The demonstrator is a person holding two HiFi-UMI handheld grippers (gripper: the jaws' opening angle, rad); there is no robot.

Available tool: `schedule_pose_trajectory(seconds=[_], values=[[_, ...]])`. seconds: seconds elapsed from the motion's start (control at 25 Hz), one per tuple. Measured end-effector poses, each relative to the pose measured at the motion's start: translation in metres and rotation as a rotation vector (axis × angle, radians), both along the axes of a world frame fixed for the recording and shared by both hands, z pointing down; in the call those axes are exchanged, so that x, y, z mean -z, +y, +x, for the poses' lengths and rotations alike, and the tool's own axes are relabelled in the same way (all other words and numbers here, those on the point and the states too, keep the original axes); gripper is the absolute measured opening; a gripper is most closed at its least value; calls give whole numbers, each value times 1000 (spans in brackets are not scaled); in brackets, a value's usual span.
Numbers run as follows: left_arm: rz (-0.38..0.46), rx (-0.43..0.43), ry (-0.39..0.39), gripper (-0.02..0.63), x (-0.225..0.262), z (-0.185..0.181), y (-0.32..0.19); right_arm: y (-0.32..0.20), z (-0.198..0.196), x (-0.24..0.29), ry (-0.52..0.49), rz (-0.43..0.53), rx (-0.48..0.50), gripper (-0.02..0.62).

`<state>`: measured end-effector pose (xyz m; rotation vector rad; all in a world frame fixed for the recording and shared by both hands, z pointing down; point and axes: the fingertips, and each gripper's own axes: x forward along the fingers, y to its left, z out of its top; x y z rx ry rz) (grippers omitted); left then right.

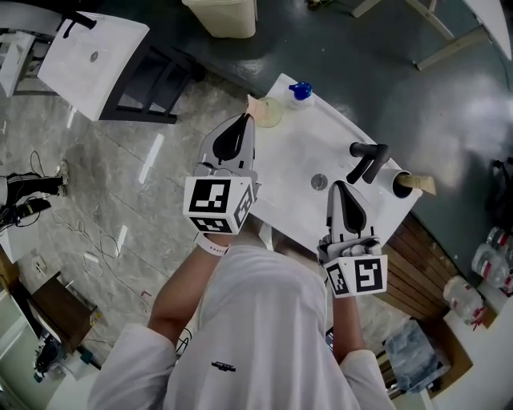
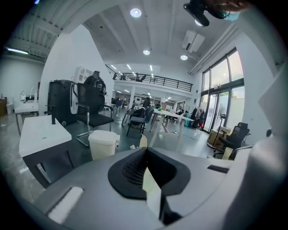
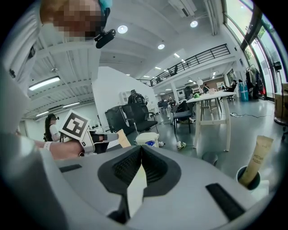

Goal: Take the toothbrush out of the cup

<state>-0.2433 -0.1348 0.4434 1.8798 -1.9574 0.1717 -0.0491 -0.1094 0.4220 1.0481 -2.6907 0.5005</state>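
Observation:
My left gripper (image 1: 245,120) reaches over the far left corner of the white washbasin (image 1: 296,160). It is shut on a pale beige toothbrush (image 1: 255,105), which sticks out past the jaw tips right beside a translucent yellowish cup (image 1: 271,114). Whether its end is still inside the cup is hidden. In the left gripper view the toothbrush (image 2: 143,141) shows just beyond the closed jaws. The right gripper view shows it (image 3: 120,139) in the left gripper (image 3: 101,136). My right gripper (image 1: 341,188) hangs over the basin's near edge, shut and holding nothing (image 3: 141,150).
A black tap (image 1: 365,160) and the drain (image 1: 319,182) lie between the grippers. A black cup with a beige tube (image 1: 417,184) stands at the basin's right corner. A blue object (image 1: 300,90) sits behind the cup. A white bin (image 1: 220,16) stands on the floor beyond.

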Motion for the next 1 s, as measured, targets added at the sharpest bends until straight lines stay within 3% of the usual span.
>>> schedule_pose_trajectory(seconds=[0.56, 1.0], values=[[122, -115, -4, 6, 84, 50, 42, 24, 37, 46, -22, 108, -57, 6], [110, -222, 6, 6, 97, 86, 88, 47, 78, 63, -12, 156, -149, 6]])
